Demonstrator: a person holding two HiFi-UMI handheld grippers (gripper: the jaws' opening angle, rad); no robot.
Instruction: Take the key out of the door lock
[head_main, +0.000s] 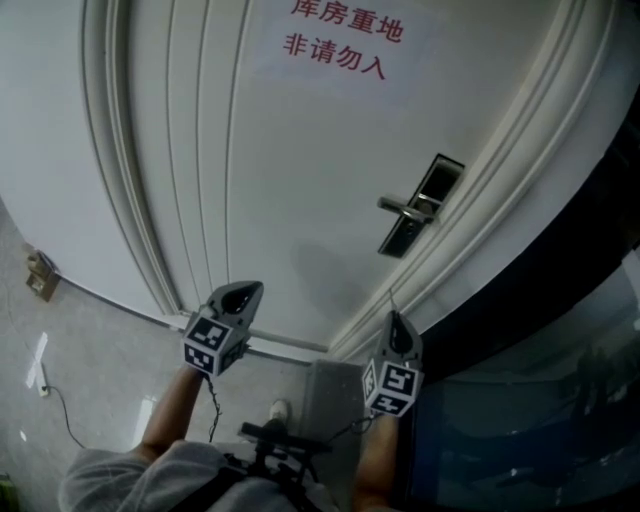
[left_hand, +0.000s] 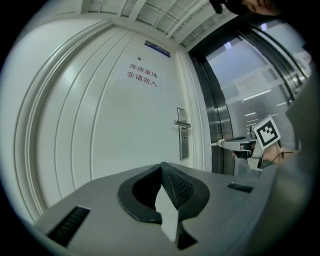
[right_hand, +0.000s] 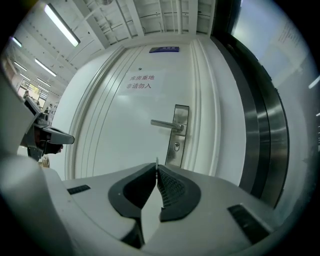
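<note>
head view: both tools are held low in front of the white door (head_main: 300, 180). the lock plate (head_main: 420, 205) and its handle (head_main: 400, 208) lie ahead of and above the right gripper (head_main: 398, 318), well apart from it. the left gripper (head_main: 243, 290) is farther off, out to the lock's left. a thin pale sliver, most likely the key (head_main: 392, 300), sticks out of the right tool's tip.

left gripper view: its pads meet at the tip with nothing between them. the lock plate is ahead and to the right. the right tool reaches in from the right edge, its pale tip aimed at the door frame.

right gripper view: the jaws are pinched together on that sliver, which stands up past the tip. its long axis runs along the jaws, toward the door. the keyhole (right_hand: 176, 146) sits ahead, slightly right and above, below the handle, and looks empty. so i judge the key is out of the lock, held by the nearer right hand, clear of the plate.
</note>
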